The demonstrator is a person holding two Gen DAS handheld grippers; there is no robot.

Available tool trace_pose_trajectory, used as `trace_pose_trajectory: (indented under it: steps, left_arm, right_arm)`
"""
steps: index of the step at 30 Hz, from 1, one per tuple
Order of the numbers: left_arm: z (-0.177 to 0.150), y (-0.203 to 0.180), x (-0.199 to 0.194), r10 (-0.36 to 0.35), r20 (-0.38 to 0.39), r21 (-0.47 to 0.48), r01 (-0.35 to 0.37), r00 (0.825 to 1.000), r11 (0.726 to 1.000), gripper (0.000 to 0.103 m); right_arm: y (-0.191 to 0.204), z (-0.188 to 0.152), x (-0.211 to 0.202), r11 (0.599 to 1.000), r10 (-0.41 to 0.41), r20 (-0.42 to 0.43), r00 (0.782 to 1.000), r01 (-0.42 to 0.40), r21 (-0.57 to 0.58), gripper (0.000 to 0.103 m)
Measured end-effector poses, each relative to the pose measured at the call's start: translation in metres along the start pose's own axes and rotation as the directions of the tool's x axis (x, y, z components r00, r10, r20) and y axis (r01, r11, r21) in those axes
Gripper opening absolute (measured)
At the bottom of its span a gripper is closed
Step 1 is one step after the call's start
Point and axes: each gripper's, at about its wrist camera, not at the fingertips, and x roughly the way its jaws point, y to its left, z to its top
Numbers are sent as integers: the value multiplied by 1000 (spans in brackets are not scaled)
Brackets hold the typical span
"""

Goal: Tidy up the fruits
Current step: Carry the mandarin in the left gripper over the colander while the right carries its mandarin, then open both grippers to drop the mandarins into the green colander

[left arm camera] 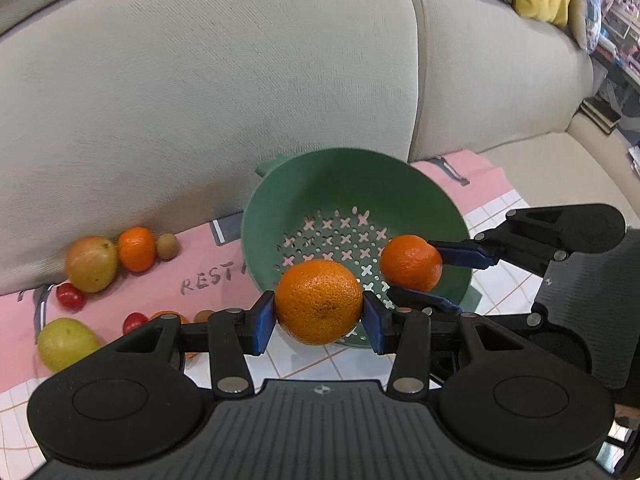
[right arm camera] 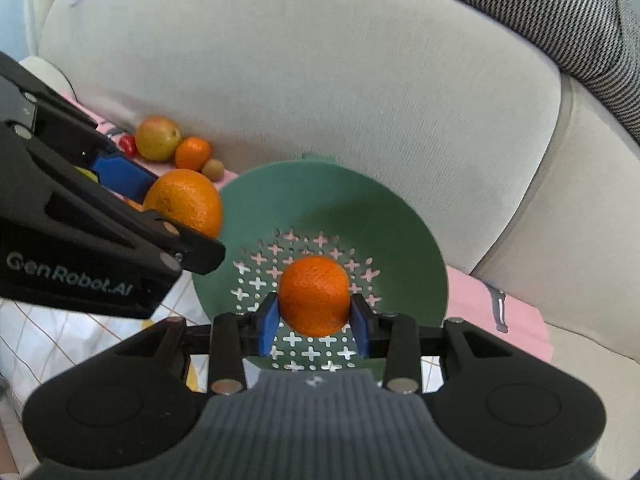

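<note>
A green colander stands tilted against the sofa on a pink cloth; it also shows in the right wrist view. My left gripper is shut on a large orange at the colander's near rim; the same orange shows at the left of the right wrist view. My right gripper is shut on a smaller orange over the colander's holed bottom; this orange shows in the left wrist view too. The colander holds no loose fruit.
Loose fruit lies on the pink cloth to the left: an apple, an orange, a kiwi, red tomatoes and a yellow-green fruit. The beige sofa rises right behind.
</note>
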Motion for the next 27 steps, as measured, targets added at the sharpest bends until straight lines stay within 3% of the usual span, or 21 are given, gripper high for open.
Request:
trace_pose_trajectory:
  steps: [27]
  left_arm:
    - [5,-2,62,-38,-119,38,43,992,998,51]
  right_arm:
    - [-8,3,67,996,88,-169,982,-87,15,34]
